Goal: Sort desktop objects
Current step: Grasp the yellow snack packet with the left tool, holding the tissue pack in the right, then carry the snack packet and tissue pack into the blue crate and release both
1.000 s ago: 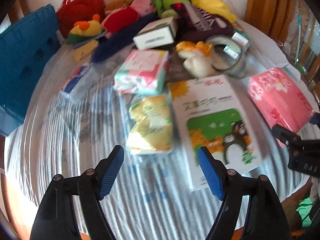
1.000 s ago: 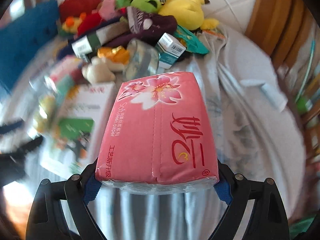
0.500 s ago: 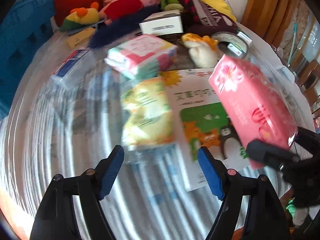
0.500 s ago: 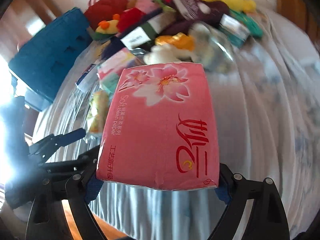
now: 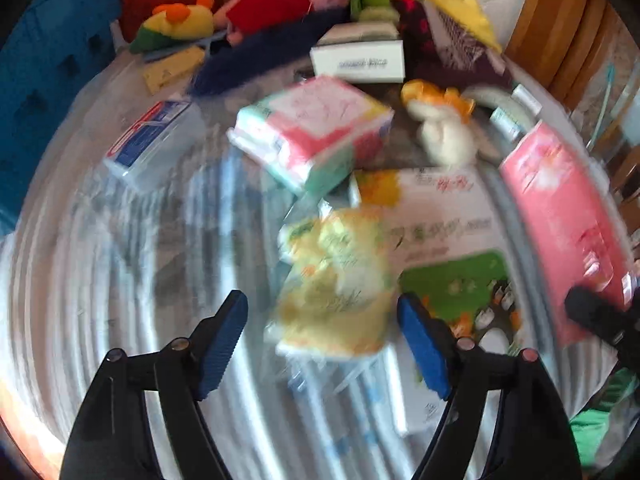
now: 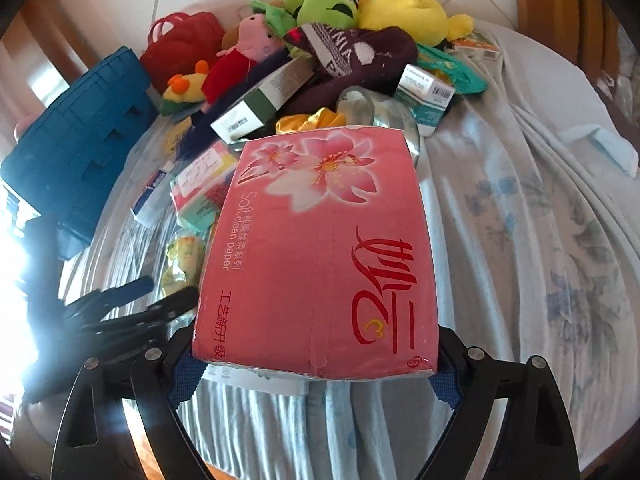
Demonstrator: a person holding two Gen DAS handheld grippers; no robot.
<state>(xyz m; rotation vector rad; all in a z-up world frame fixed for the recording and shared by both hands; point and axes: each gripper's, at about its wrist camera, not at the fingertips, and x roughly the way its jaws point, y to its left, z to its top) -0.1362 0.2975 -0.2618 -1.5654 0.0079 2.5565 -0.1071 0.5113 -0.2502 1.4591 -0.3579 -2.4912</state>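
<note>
Round table under a pale floral cloth (image 6: pixel 540 208), far edge heaped with plush toys, boxes and packets; blue crate (image 6: pixel 76 148) at left. Right gripper (image 6: pixel 316 376) clamps a pink tissue pack (image 6: pixel 320 248) by its near end, held clear above the cloth. Left gripper (image 5: pixel 322 340) spread, empty, a yellow packet (image 5: pixel 336 284) just ahead of its fingers; view blurred. Step judged: carrying the pack to its place. Destination not evident, possibly the crate; next move needs level carriage leftward, avoiding the left gripper.
</note>
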